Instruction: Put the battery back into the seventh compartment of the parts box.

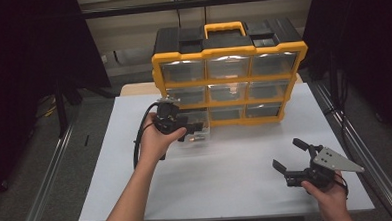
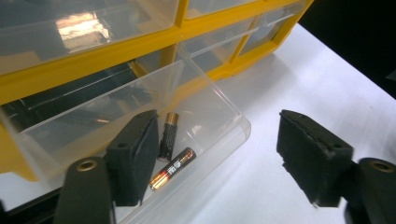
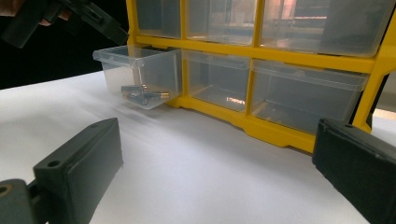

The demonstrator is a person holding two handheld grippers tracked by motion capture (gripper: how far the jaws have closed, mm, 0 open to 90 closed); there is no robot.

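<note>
With my left fingers [image 2: 224, 161] spread wide and empty above the pulled-out clear drawer [image 2: 140, 116] where two batteries [image 2: 170, 151] lie, I should back off cleanly and push its front squarely into the yellow organizer [image 1: 230, 79], my open right fingers [image 1: 291, 156] idle over the worktop [image 1: 227, 174]

White table [image 1: 222, 179] bears a yellow drawer cabinet [image 1: 230, 81].

Overhead light, bright white table [image 1: 227, 179], dark surroundings; glare on clear drawers [image 1: 227, 66]; soft blur.
</note>
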